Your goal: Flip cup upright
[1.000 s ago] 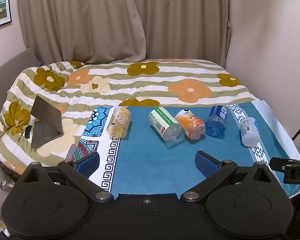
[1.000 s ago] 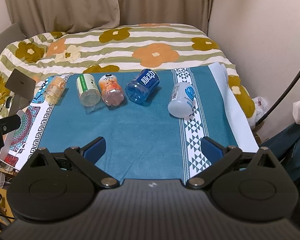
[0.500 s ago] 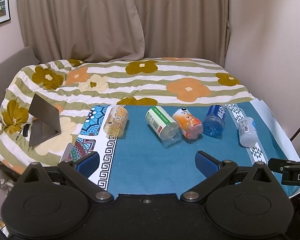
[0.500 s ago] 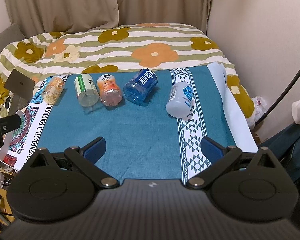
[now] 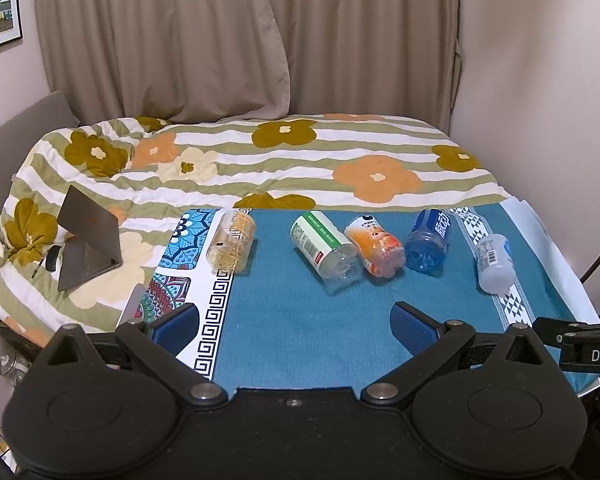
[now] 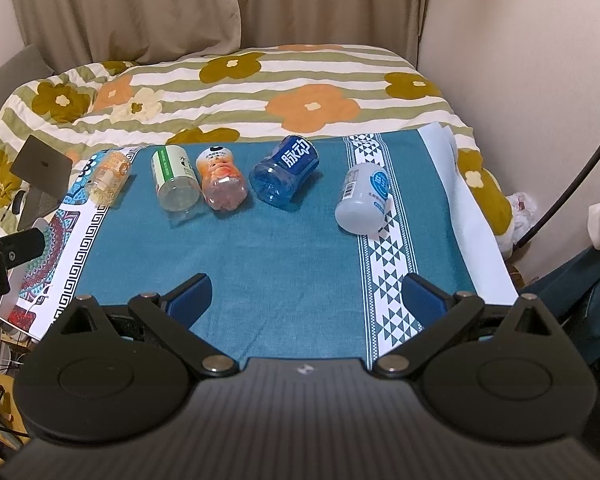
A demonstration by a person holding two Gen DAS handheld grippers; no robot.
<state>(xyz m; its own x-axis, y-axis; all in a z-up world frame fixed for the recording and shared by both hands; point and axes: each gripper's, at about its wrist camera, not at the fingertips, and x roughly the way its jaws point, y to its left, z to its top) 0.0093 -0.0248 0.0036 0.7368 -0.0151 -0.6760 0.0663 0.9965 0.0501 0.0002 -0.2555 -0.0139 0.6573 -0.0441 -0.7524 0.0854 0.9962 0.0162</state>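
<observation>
1. Five cup-like bottles are lying on their sides in a row across the teal cloth (image 6: 284, 248) covering the surface, all well ahead of both grippers: a yellow one (image 5: 232, 246) at the left edge, then a green-label one (image 6: 174, 182), an orange one (image 6: 220, 180), a blue one (image 6: 286, 176), and a white one (image 6: 364, 196) off to the right on the patterned stripe.
2. The left gripper (image 5: 294, 328) and the right gripper (image 6: 306, 296) are both hovering low at the near edge with their jaws spread wide and nothing between them.
3. I'd judge the step in hand to be the reach, with nothing gripped yet.
4. To do it well, I'd pick one end of the row. The white one is sitting apart, so the right jaws have room; the middle three are lying close together, and jaws squeezing in there are likely to knock a neighbour rolling.
5. Closing across the body near mid-length, then swinging it up onto its flat base, looks safest. The plastic seems thin, so a gentle squeeze should do.
6. Writing: large white Chinese characters are showing on the blue one, seemingly "脉动"; a barcode is showing on the white one; "DAS" is showing on a black part (image 5: 588, 350) at the right edge of the left view. The other labels are too small to read.
</observation>
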